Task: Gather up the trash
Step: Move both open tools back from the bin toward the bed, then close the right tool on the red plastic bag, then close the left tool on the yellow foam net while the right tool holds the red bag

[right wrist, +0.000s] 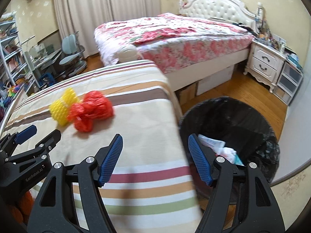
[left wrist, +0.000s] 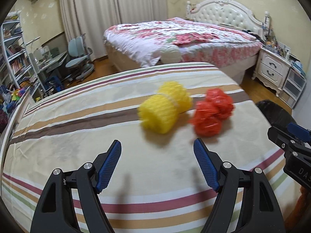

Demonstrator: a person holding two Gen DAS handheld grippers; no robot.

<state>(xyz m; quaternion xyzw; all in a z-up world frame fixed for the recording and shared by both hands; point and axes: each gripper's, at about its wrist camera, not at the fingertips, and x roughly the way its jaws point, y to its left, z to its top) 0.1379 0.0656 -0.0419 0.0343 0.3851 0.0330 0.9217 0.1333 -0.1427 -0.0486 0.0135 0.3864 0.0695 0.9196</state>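
Note:
A yellow foam net (left wrist: 165, 108) (right wrist: 62, 106) and a crumpled red plastic bag (left wrist: 212, 111) (right wrist: 91, 110) lie side by side on the striped cloth (left wrist: 77, 136) (right wrist: 140, 116). My left gripper (left wrist: 157, 147) is open and empty, a short way in front of the yellow net; it shows at the left of the right wrist view (right wrist: 38, 133). My right gripper (right wrist: 155, 141) is open and empty over the cloth's right edge, beside a black trash bin (right wrist: 233, 116) holding white and coloured scraps (right wrist: 223, 147). The right gripper also shows at the right edge of the left wrist view (left wrist: 291, 134).
A bed with a floral cover (left wrist: 175, 36) stands behind the striped surface. A white nightstand (right wrist: 266, 62) and plastic drawers (right wrist: 289, 81) are at the right. A desk, chair (left wrist: 79, 58) and bookshelf (left wrist: 11, 54) crowd the left. Wooden floor (right wrist: 243, 89) surrounds the bin.

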